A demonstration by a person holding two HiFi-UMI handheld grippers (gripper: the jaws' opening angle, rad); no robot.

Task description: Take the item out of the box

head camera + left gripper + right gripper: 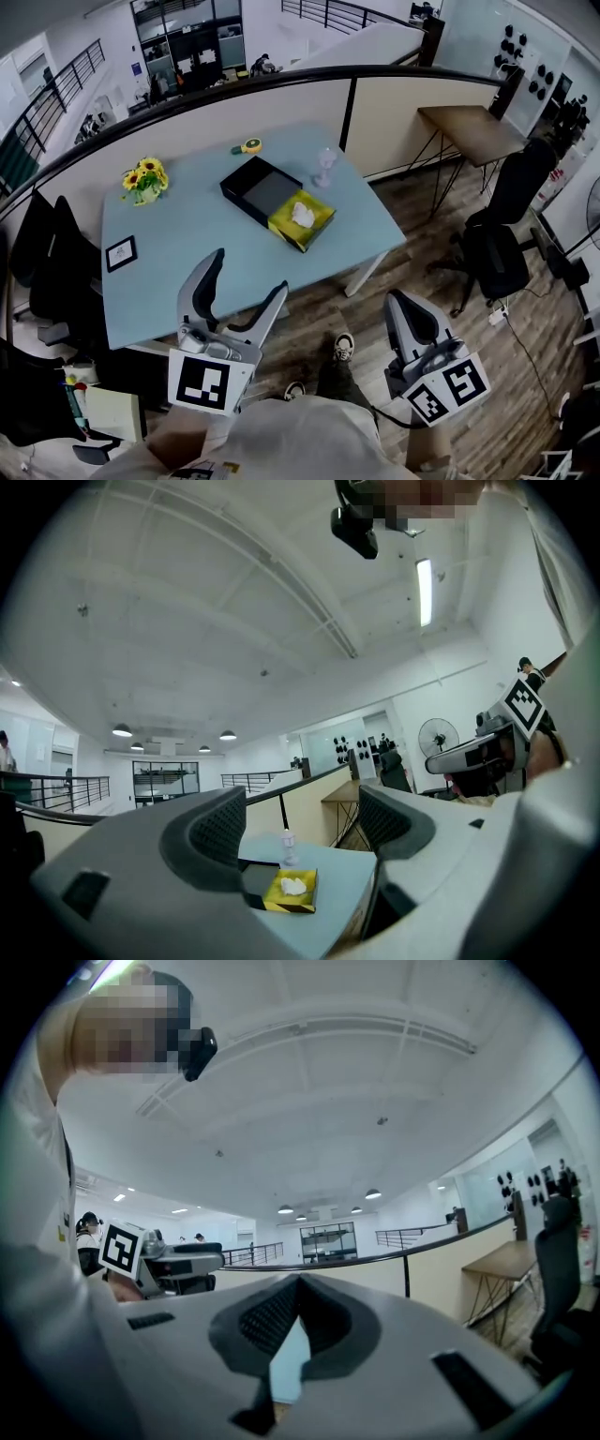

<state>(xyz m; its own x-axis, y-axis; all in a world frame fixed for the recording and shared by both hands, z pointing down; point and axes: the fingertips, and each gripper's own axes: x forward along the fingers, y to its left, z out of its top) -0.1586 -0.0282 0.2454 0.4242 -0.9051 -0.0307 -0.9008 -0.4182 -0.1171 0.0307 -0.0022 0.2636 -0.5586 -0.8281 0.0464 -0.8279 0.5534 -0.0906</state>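
On the table (187, 281), the tissue box (301, 220) lies just before the open box (261, 188).

In the head view the table (155, 281) is bare across its lower half, centre-left of the frame, so the near edge gives an open approach to the black box (255, 186), whose top stands open. A yellow tissue box (301, 221) touches the box's lower right corner and blocks that side. A small clear bottle (324, 167) stands just beside its upper right. The tape measure (248, 145), flowers (144, 179) and picture frame (121, 253) sit well apart. A partition (262, 108) closes the far edge, and dark chairs (42, 253) crowd the left, seemingly tight against the table.
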